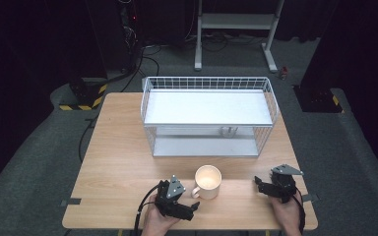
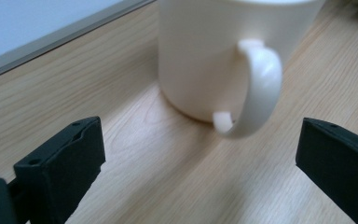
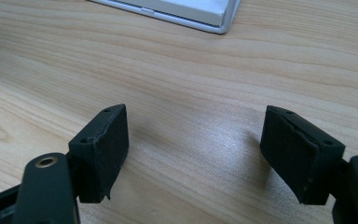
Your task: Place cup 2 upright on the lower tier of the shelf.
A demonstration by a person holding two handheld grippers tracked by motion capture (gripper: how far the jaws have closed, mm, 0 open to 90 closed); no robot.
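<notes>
A cream mug (image 1: 208, 181) stands upright near the front edge of the wooden table (image 1: 123, 162), its handle (image 1: 195, 192) turned toward my left gripper (image 1: 195, 208). In the left gripper view the mug (image 2: 200, 51) is close ahead. Its handle (image 2: 263, 88) sits just beyond my open left gripper (image 2: 200, 172), untouched by either jaw. To the right of the mug my right gripper (image 1: 259, 183) rests low over the table. In the right gripper view it (image 3: 196, 158) stands open over bare wood with nothing between the jaws.
A white two-level wire rack (image 1: 209, 115) stands at the middle back of the table, its open front facing me; its base corner (image 3: 191, 11) lies ahead of the right gripper. A white stand (image 1: 234, 29) and cables are on the floor behind.
</notes>
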